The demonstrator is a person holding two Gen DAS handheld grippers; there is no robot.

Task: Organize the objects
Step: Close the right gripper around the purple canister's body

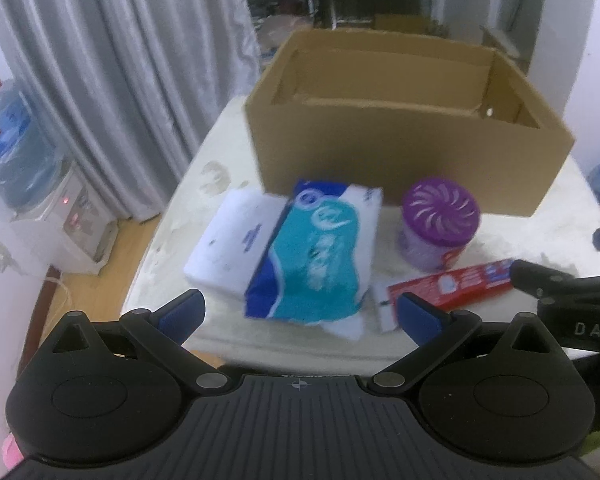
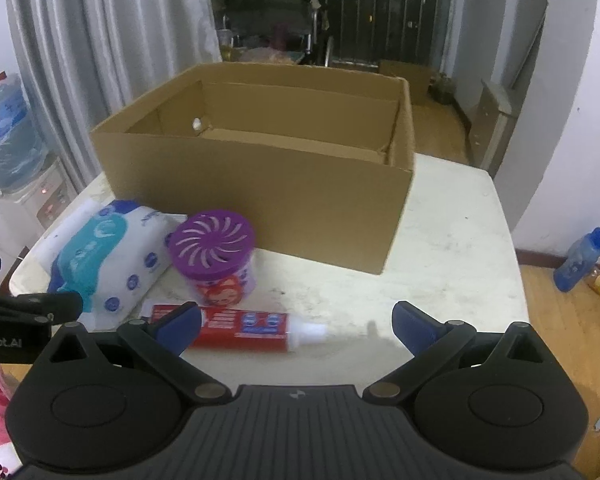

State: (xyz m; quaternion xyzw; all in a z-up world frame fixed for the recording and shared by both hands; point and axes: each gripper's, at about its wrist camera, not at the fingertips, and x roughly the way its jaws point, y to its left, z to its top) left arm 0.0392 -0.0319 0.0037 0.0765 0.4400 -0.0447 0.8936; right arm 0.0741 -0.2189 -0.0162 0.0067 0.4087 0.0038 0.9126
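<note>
Two hand-held grippers hover side by side over a white surface [image 2: 452, 240], both with jaws spread wide and holding nothing. Ahead of both stands an open cardboard box [image 2: 260, 196], which looks empty.

The right gripper [image 2: 296, 326] points at a red toothpaste tube [image 2: 240, 328]. The tube lies flat just below and slightly left of the jaws' gap, its long axis running across the gap, from the left jaw tip toward the middle, white cap end pointing right. This gripper is the nearer one to the tube and looks best placed to take it.

The left gripper [image 1: 300, 312] faces a blue and white tissue pack [image 1: 304, 256], lying straight ahead between its jaws, long axis running away from them. A purple-lidded air freshener jar [image 1: 440, 220] stands ahead and to the right, just before the box.

The right view alone shows the tube's cap and the jar's red label; the left view shows a second, plain white pack [image 1: 236, 240] under the tissue pack.
</note>
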